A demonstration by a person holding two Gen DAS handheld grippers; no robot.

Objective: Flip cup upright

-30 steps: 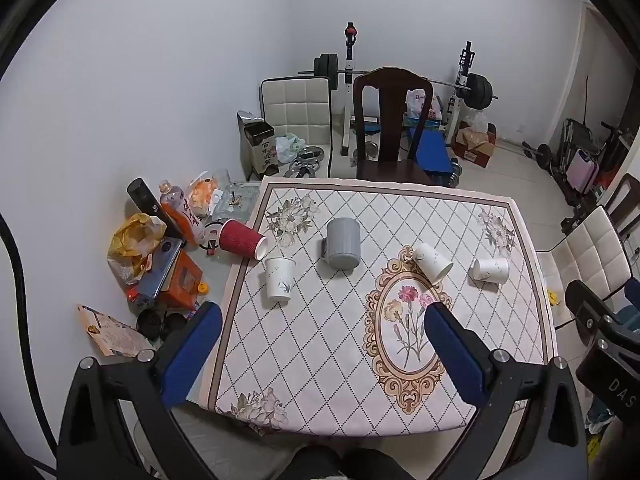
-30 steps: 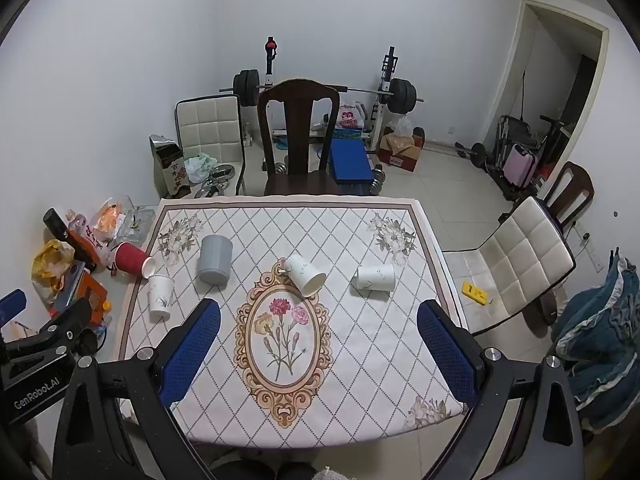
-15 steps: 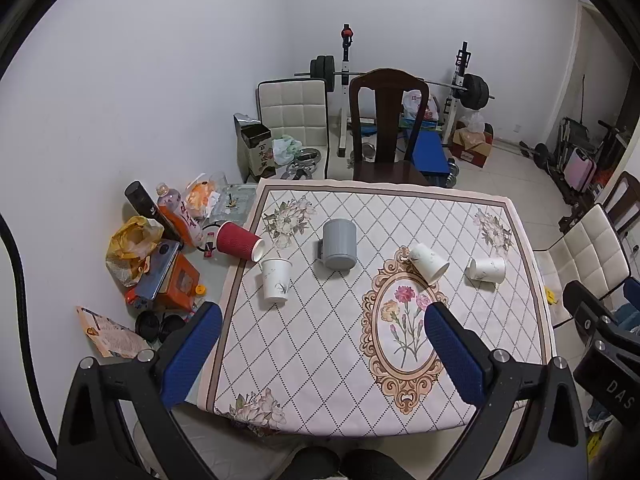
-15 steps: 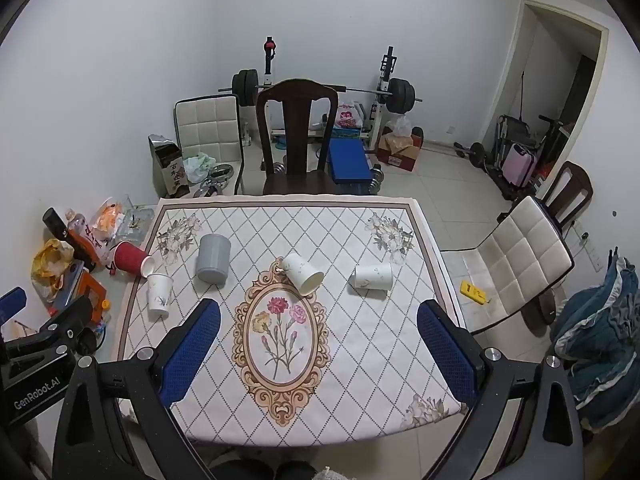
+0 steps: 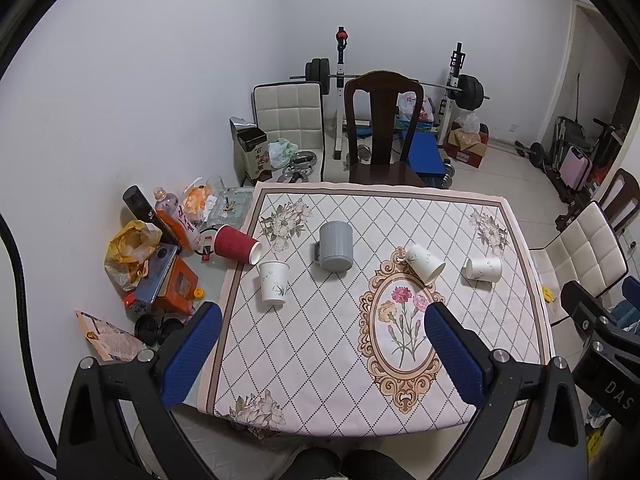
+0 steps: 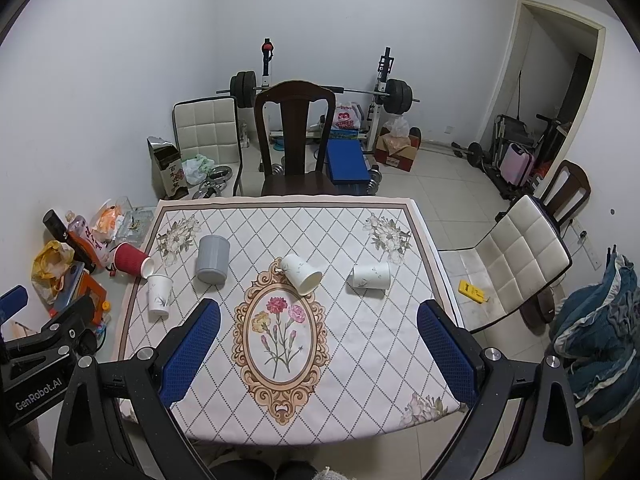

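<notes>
Several cups sit on the patterned tablecloth. A red paper cup lies on its side at the left edge. A white paper cup stands near it. A grey mug stands upside down. Two white paper cups lie on their sides at the right. In the right wrist view the same show: red cup, white cup, grey mug, lying cups. My left gripper and right gripper are open, empty, high above the near table edge.
A dark wooden chair stands at the far side, a white padded chair at the right. Bags, bottles and boxes clutter the floor at the left. Weight equipment stands against the back wall.
Both views have shifted slightly; the table sits a little lower and nearer in the frames. No cup has moved. Both grippers stay open.
</notes>
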